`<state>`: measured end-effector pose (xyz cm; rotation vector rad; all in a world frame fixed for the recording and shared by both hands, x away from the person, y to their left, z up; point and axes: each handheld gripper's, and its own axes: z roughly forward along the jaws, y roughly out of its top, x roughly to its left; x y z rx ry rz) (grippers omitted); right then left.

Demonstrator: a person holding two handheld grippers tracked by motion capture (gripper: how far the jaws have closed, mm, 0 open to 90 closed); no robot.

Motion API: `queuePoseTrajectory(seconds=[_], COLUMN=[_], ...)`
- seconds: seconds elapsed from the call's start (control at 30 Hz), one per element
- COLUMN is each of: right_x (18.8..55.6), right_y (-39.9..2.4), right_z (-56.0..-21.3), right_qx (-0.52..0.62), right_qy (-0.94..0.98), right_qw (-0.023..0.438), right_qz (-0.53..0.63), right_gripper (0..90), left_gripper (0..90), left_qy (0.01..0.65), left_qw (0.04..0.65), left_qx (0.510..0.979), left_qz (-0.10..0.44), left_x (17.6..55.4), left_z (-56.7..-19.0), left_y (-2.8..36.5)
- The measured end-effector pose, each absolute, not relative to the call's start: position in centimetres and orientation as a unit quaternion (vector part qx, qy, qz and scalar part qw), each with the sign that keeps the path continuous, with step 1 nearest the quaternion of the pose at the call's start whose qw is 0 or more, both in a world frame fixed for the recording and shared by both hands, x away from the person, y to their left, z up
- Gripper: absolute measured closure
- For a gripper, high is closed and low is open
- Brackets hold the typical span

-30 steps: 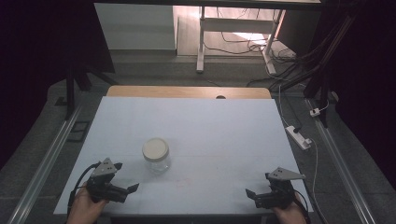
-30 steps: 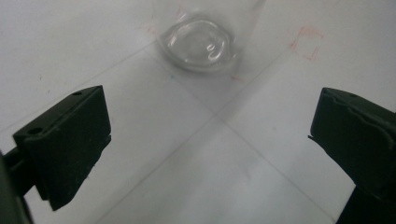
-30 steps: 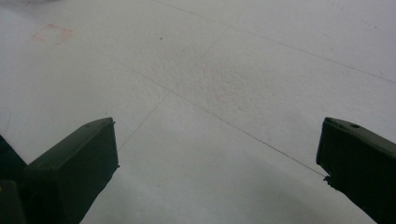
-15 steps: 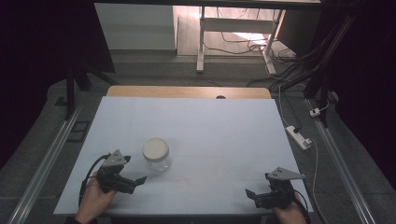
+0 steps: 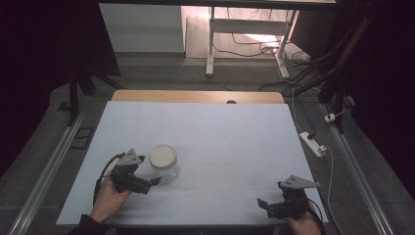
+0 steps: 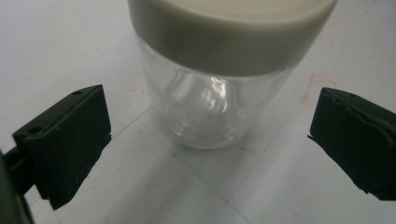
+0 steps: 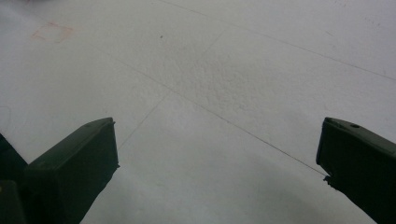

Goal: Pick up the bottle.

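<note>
Clear glass jar (image 6: 205, 105) with cream lid (image 6: 231, 32) stands upright just ahead of the left gripper's (image 6: 210, 140) wide fingers, untouched; contents unclear. Right gripper (image 7: 217, 158) fingers wide over bare tabletop (image 7: 210, 84).

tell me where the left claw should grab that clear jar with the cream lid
Probably on the clear glass body of the jar, just under the cream lid, coming in level from the person's side as the left claw is already lined up. The jar stands upright on the white table, its round wall sits between the open jaws, and the wider lid overhangs, which should stop slipping.
</note>
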<state>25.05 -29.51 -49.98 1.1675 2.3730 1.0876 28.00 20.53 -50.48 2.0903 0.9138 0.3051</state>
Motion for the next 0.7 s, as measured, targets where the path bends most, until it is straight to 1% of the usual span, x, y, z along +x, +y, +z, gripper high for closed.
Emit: queuePoseTrajectory(seconds=[0.4,0.7], right_x=[25.1,25.1], right_y=[-29.5,-29.5], right_z=[-50.0,-50.0], right_qx=[0.404,0.403], right_qy=[0.822,0.822], right_qw=[0.140,0.139], right_qz=[0.376,0.376], right_gripper=[0.0,0.0], left_gripper=[0.0,0.0], left_qy=[0.333,0.330], left_qw=[0.415,0.408], left_qx=[0.839,0.844], left_qz=[0.111,0.105], left_x=[29.9,31.1], left_z=[-50.7,-51.4], left_y=[19.0,18.3])
